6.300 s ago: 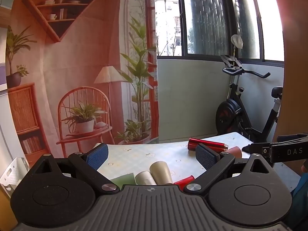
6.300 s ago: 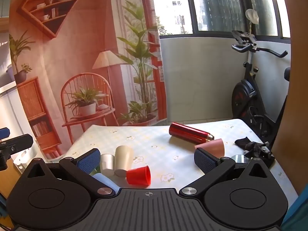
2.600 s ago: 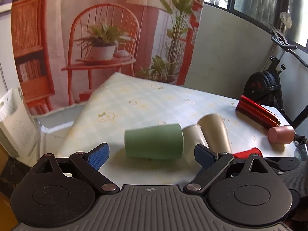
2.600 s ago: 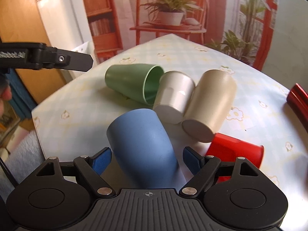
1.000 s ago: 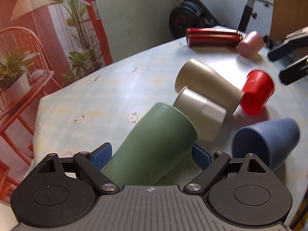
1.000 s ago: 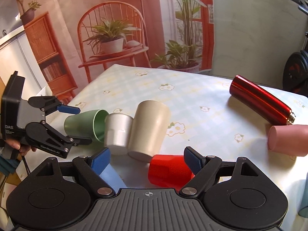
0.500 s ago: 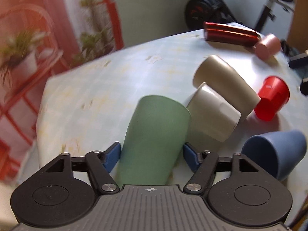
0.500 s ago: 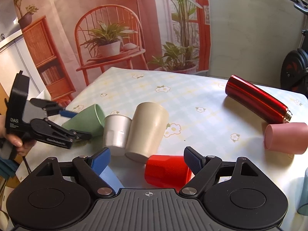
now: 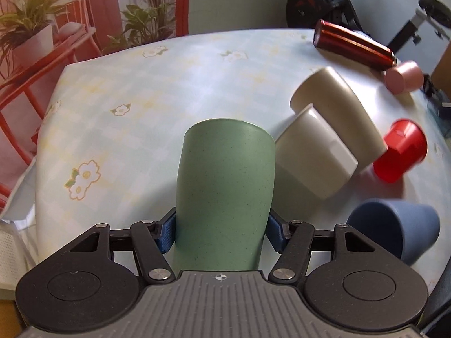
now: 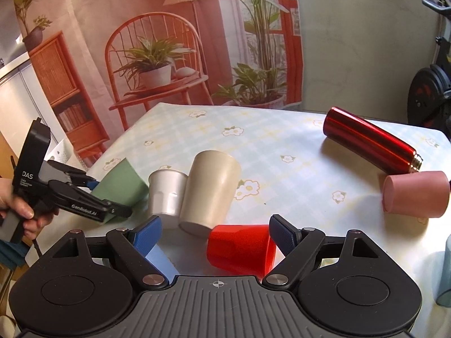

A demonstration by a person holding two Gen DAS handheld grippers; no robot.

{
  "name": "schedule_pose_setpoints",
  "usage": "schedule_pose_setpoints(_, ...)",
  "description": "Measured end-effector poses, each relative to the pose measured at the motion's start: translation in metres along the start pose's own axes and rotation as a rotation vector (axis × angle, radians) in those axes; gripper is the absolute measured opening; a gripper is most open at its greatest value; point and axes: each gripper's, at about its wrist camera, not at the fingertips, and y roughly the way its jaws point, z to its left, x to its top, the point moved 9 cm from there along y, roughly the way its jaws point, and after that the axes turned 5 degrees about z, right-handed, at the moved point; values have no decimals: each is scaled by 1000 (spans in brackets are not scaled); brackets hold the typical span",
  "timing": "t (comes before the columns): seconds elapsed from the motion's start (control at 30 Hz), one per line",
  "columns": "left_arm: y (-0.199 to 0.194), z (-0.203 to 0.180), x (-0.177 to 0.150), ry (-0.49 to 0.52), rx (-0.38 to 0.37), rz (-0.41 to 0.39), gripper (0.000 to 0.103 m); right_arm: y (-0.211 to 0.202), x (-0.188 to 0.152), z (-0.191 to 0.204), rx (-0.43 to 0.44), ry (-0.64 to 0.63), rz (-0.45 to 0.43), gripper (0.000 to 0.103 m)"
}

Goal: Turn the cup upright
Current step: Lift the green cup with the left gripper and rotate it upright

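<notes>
A green cup (image 9: 225, 191) lies on its side on the flowered tablecloth (image 9: 169, 84), its closed base pointing away from the left wrist camera. My left gripper (image 9: 221, 229) is shut on the green cup, blue pads pressed on both its sides near the mouth end. In the right wrist view the green cup (image 10: 121, 180) shows at the left with the left gripper (image 10: 112, 197) around it. My right gripper (image 10: 215, 235) is open, above a red cup (image 10: 239, 249) that lies on its side, not gripping it.
A white cup (image 9: 313, 152), a beige cup (image 9: 335, 109), the red cup (image 9: 400, 155) and a blue cup (image 9: 394, 228) lie tipped over to the right of the green one. A red flask (image 10: 369, 140) and a pink cup (image 10: 414, 194) lie farther right. The table edge (image 9: 42, 129) runs at the left.
My left gripper has closed its pads onto the green cup and turned to line up with it. The right gripper has stayed open and almost still.
</notes>
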Motion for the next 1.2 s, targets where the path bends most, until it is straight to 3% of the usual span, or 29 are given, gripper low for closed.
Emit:
schedule_pose_setpoints(0.4, -50, -8, -7, -164, 6, -101, 65, -11, 1, -23, -10, 66, -40, 80)
schedule_pose_setpoints(0.53, -75, -28, -4, -200, 3, -133, 65, -25, 3, -38, -25, 88, -66, 80)
schedule_pose_setpoints(0.8, -87, -111, 16, -278, -87, -164, 65, -57, -14, -93, -89, 88, -83, 81)
schedule_pose_setpoints(0.97, -58, -179, 37, -294, -170, -144, 65, -80, -25, -145, -141, 118, -85, 81)
schedule_pose_setpoints(1.2, -13, -265, 60, -221, -202, -119, 65, -100, -41, -207, -206, 179, -109, 83)
